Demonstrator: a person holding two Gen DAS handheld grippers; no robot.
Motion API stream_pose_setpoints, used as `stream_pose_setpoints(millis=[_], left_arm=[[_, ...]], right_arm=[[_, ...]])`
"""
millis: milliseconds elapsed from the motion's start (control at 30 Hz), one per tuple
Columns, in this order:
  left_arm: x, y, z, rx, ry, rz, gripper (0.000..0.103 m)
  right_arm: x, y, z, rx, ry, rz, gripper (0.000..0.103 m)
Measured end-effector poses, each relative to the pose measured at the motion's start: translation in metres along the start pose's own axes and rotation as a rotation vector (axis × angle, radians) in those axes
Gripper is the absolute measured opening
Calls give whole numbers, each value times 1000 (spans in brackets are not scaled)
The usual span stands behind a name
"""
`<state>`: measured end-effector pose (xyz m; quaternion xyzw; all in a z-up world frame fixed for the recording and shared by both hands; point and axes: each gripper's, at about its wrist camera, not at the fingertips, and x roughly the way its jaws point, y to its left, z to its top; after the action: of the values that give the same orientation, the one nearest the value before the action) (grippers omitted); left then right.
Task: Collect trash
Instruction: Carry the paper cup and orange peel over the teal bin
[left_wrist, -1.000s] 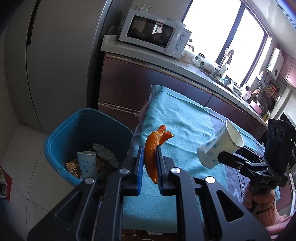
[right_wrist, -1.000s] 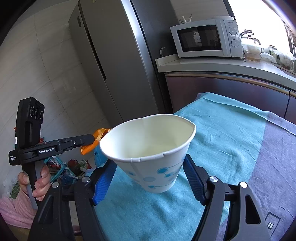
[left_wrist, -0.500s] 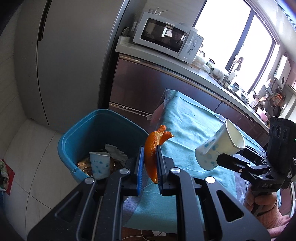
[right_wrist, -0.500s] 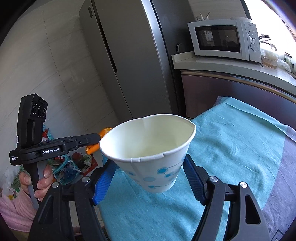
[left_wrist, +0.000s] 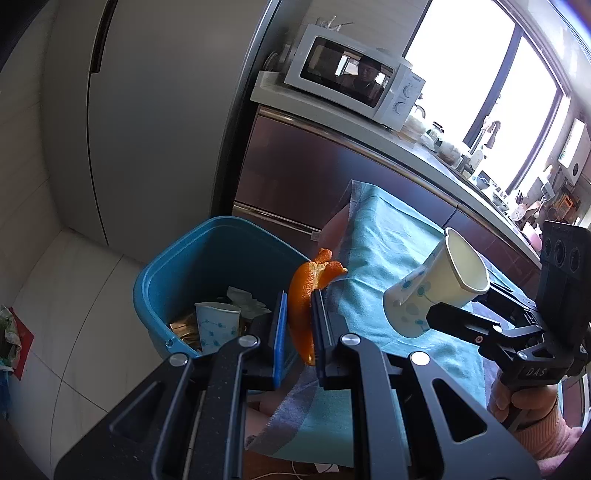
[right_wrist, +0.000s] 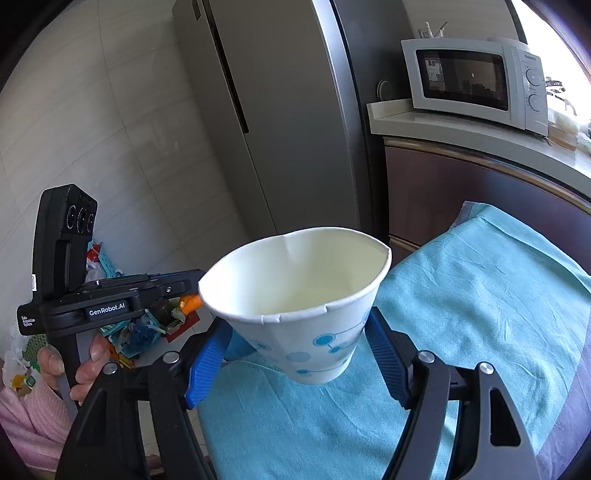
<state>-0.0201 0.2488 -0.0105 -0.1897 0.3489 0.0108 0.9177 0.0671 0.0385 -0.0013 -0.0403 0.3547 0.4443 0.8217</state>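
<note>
Left hand-held gripper (left_wrist: 298, 325) around orange peel (left_wrist: 303, 295), seemingly above bin (left_wrist: 166, 273) rim.

- A home kitchen.
- A white microwave oven (left_wrist: 354, 79) stands on a pale stone surface (right_wrist: 480, 136) at about 1 o'clock in the left wrist view, above glossy brown cabinet fronts (left_wrist: 314, 166).
- A tall grey two-door refrigerator (right_wrist: 266, 110) fills 12 o'clock in the right wrist view.
- At 2 o'clock in the left wrist view, a metal sink tap (left_wrist: 489, 129) and small jars sit below a bright window (left_wrist: 480, 66).
- Pale floor tiles (left_wrist: 74, 295) lie at 9 o'clock.
</note>
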Motion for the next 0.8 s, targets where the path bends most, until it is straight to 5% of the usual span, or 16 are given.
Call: stream_pose_setpoints(millis=[800], left_arm=[[16, 23, -3, -63, 8, 27, 13]], right_arm=[[41, 13, 22, -30, 62, 17, 71]])
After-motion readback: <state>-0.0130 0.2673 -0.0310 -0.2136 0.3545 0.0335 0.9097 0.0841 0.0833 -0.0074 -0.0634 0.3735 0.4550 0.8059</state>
